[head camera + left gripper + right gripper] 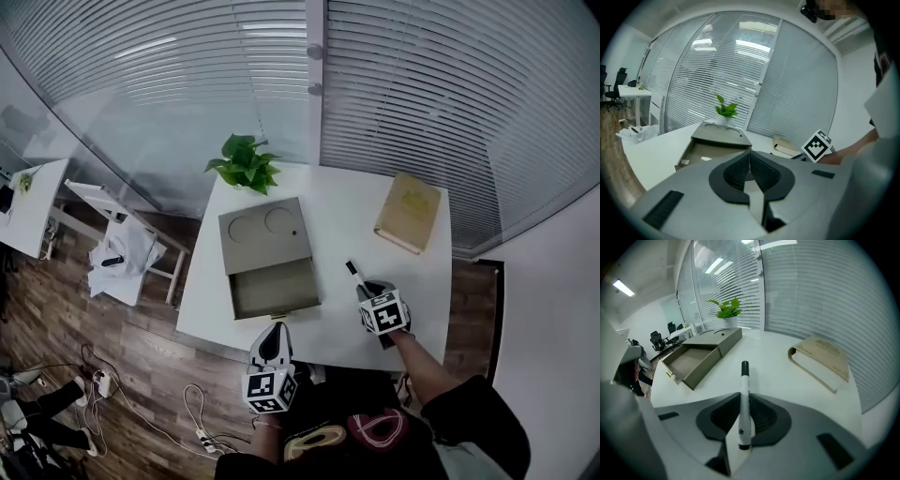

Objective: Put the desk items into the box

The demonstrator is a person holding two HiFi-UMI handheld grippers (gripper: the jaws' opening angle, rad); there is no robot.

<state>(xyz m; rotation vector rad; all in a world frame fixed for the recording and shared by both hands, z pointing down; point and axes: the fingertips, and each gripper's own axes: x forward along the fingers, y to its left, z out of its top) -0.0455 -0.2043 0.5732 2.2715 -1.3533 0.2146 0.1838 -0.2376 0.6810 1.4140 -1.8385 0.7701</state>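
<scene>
A white marker with a black cap (744, 394) lies lengthwise between the pads of my right gripper (745, 401), which is shut on it a little above the white table (337, 234), right of the box. The marker's cap (353, 270) points toward the table's middle, ahead of the right gripper (368, 289). The grey box (270, 251) has its drawer (274, 287) pulled open toward me; a small white scrap lies in the drawer (712, 151). My left gripper (275, 339) hovers at the table's near edge, shut with nothing between its pads (761, 171).
A tan book (409, 212) lies at the table's far right corner. A potted green plant (246, 164) stands at the far edge behind the box. Blinds and a glass wall close the back. Cables and a power strip (202, 436) lie on the wood floor at left.
</scene>
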